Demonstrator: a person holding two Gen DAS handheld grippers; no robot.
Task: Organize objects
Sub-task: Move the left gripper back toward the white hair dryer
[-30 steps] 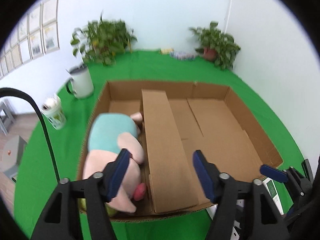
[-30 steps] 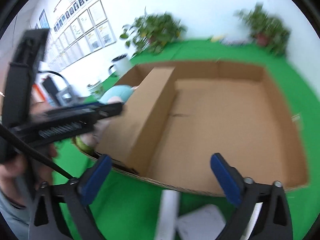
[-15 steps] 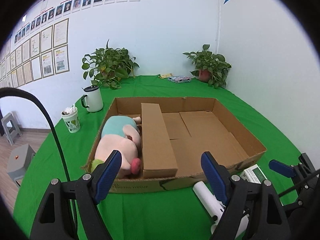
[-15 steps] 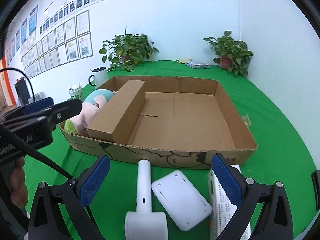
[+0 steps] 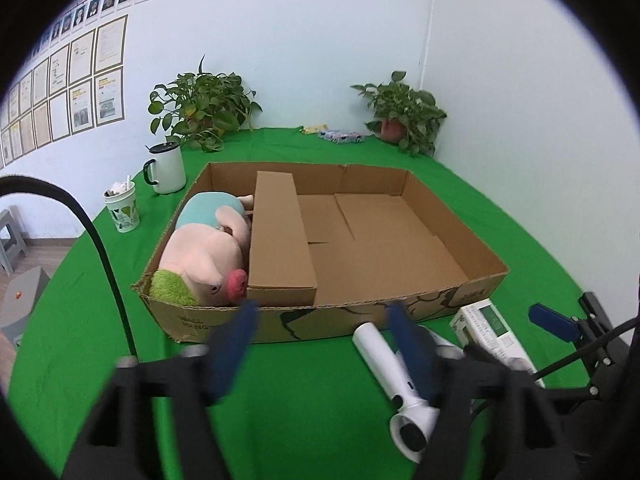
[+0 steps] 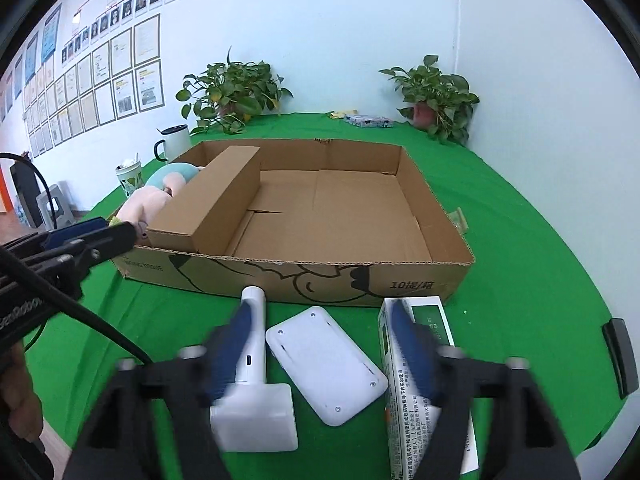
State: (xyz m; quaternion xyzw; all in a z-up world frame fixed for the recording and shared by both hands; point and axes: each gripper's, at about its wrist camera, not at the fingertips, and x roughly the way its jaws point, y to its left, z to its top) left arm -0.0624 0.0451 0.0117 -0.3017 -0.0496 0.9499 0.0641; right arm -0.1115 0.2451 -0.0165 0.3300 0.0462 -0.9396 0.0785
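A shallow cardboard box (image 5: 452,216) lies on the green cloth. In its left part lies a plush pig (image 5: 204,252), beside a long inner carton (image 5: 280,240). In front of the box lie a white handheld device (image 6: 256,360), a flat white pad (image 6: 324,360) and a white-and-green carton (image 6: 424,360). My left gripper (image 5: 320,312) stands open before the box's front wall, nothing between its fingers. My right gripper (image 6: 320,312) hovers over the pad with its jaws closing, the pads touching nothing.
A white mug (image 5: 166,168) and a paper cup (image 5: 122,208) stand left of the box. Two potted plants (image 5: 200,108) (image 5: 404,112) and a small packet (image 5: 340,136) sit at the back wall. A grey stool (image 5: 24,292) is off the table's left edge.
Both grippers have drawn back from over the box to the cloth in front of it, bringing the white items into view. The right jaws have narrowed.
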